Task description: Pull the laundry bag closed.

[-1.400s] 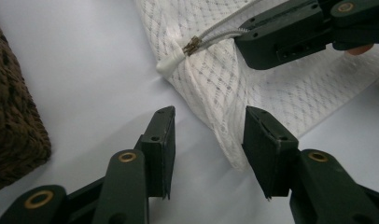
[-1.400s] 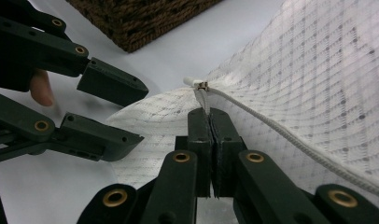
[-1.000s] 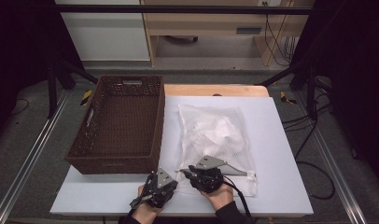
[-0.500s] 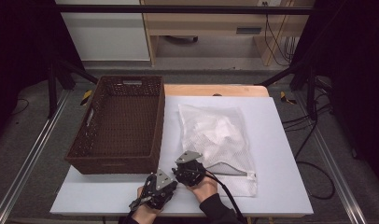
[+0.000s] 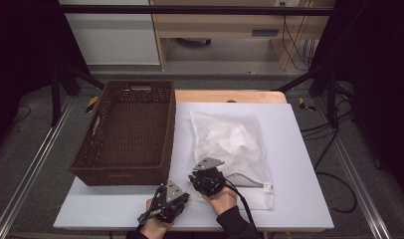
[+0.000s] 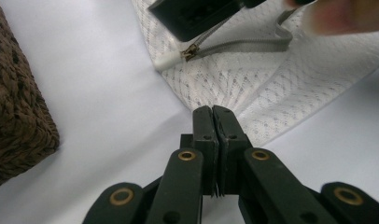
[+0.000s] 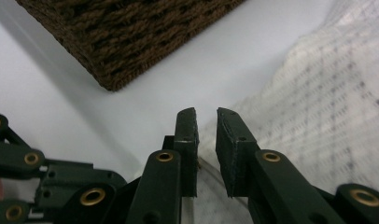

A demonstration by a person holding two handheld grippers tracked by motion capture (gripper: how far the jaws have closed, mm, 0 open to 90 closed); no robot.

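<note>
A white mesh bag [image 5: 230, 139] with white cloth inside lies on the white table [image 5: 299, 149]. Its grey zipper [image 6: 243, 45] runs along the near edge and ends at a metal pull [image 6: 190, 52]. My left gripper [image 5: 179, 198] sits at the bag's near-left corner. In the left gripper view the left gripper [image 6: 212, 112] is shut, and the mesh [image 6: 271, 84] fans out from its tips. My right gripper [image 5: 205, 180] hovers just over the zipper's end, also seen as the right gripper [image 6: 197, 16]. In its own view the right gripper [image 7: 206, 116] holds a narrow gap above the mesh [image 7: 327, 93].
A brown woven basket [image 5: 120, 175], with nothing in it, stands left of the bag. Its corner is close to both grippers, as basket [image 6: 15, 107] and basket [image 7: 131, 32]. Bare table lies between basket and bag. A wooden board [image 5: 230, 95] borders the far edge.
The right gripper slid left along the bag's near edge to the zipper's end beside the left gripper. The left gripper stayed in place.
</note>
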